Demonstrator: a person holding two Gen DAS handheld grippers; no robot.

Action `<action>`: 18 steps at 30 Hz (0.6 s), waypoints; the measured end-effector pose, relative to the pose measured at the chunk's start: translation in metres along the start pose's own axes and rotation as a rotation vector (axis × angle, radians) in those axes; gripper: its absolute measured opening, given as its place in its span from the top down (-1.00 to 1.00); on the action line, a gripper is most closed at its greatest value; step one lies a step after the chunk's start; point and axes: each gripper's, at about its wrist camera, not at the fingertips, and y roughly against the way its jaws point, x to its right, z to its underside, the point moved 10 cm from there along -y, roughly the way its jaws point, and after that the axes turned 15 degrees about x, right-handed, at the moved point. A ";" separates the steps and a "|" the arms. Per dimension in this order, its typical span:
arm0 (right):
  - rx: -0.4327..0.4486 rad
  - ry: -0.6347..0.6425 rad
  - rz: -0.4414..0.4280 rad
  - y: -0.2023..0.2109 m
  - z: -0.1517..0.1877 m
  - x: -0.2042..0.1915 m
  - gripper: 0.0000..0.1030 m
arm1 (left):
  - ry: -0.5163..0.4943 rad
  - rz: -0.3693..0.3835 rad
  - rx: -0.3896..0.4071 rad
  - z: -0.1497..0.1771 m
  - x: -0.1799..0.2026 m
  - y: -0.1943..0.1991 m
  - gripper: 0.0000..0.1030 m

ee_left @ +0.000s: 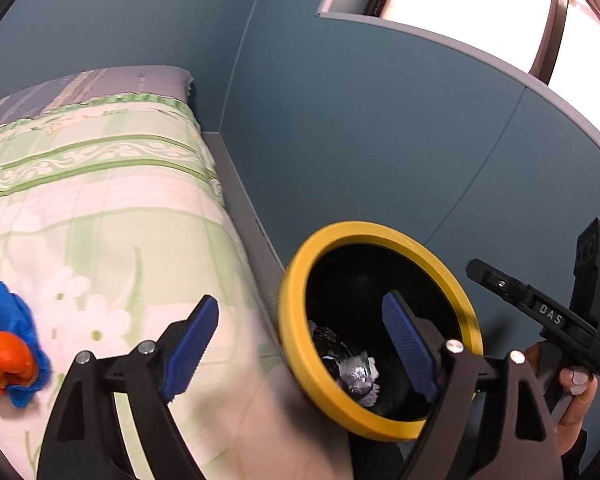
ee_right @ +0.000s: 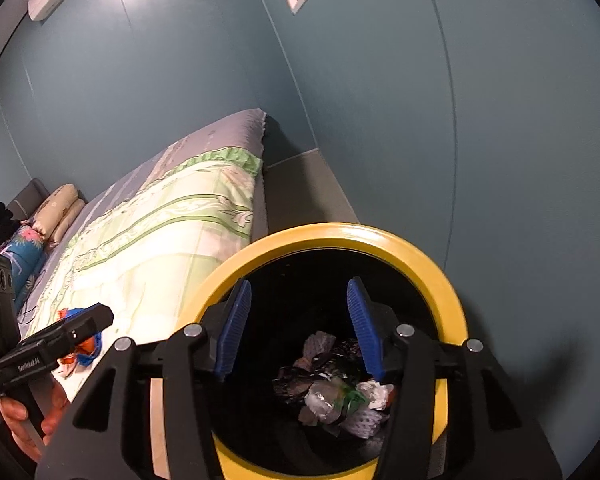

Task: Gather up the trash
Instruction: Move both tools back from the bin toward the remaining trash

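Yellow rim of the bin (ee_right: 428, 256) rings my right gripper (ee_right: 300, 328), whose jaws stand spread and empty directly above the crumpled trash (ee_right: 336, 396) at the bottom. My left gripper (ee_left: 300, 344) is spread wide with nothing between: one finger over the bedspread (ee_left: 100, 200), the other over the bin's mouth.

Left gripper (ee_left: 300, 340) gapes wide with nothing between its pads; right gripper (ee_right: 300, 328) stands half-open, likewise unloaded.

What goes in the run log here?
left gripper: open, empty | right gripper: open over yellow-rimmed bin | crumpled wrappers inside
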 end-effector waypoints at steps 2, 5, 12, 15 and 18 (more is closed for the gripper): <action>0.002 0.008 -0.010 0.001 -0.001 -0.006 0.06 | -0.001 -0.018 0.014 -0.003 -0.008 0.011 -0.57; 0.006 0.023 -0.033 0.004 -0.002 -0.018 -0.05 | 0.001 -0.043 0.030 -0.007 -0.021 0.023 -0.58; 0.000 0.059 -0.083 0.012 0.000 -0.048 -0.16 | 0.023 -0.116 0.052 -0.009 -0.061 0.052 -0.59; -0.012 0.071 -0.114 0.011 0.002 -0.063 -0.19 | 0.031 -0.155 0.057 -0.008 -0.080 0.064 -0.59; -0.020 0.090 -0.135 0.011 0.005 -0.079 -0.20 | 0.051 -0.197 0.055 -0.007 -0.108 0.073 -0.59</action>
